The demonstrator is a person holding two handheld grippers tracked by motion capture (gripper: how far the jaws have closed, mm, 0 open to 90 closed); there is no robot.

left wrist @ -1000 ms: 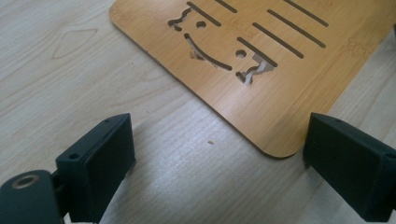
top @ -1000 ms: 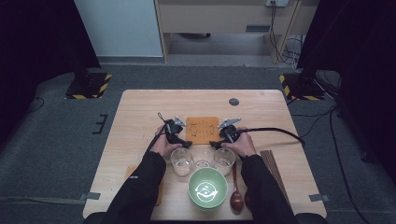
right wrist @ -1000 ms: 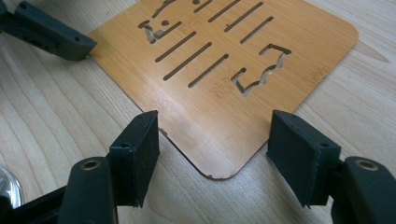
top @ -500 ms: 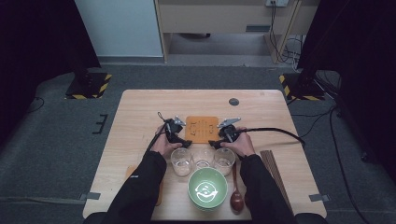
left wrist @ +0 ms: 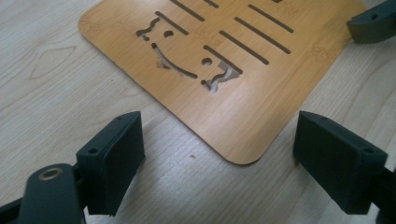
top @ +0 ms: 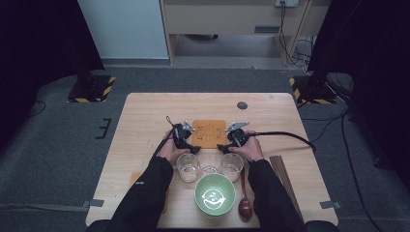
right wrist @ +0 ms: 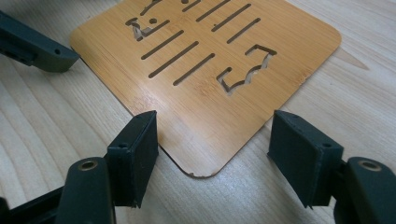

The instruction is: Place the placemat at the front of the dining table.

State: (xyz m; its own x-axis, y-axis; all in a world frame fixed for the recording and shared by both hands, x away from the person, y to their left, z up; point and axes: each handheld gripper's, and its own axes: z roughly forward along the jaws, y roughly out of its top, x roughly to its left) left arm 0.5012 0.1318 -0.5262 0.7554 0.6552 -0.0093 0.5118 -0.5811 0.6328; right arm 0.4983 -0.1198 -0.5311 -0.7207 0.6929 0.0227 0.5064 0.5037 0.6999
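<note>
Left gripper [left wrist: 219, 154] stands spread, its jaws having just been closing a little, with a rounded near corner of the bamboo mat [left wrist: 243, 84] lying between the pads, untouched. Right gripper [right wrist: 215, 156] is likewise spread, its pads straddling the mat's [right wrist: 210, 79] other near corner without pressing it. From above, the left gripper [top: 196, 150] and right gripper [top: 220, 147] sit at the mat's [top: 209, 134] two near corners, flat on the table [top: 145, 121]. Nearer the person stand three glasses [top: 210, 164], then a green bowl [top: 215, 195], a spoon [top: 244, 205] and chopsticks [top: 285, 176] to its right.
</note>
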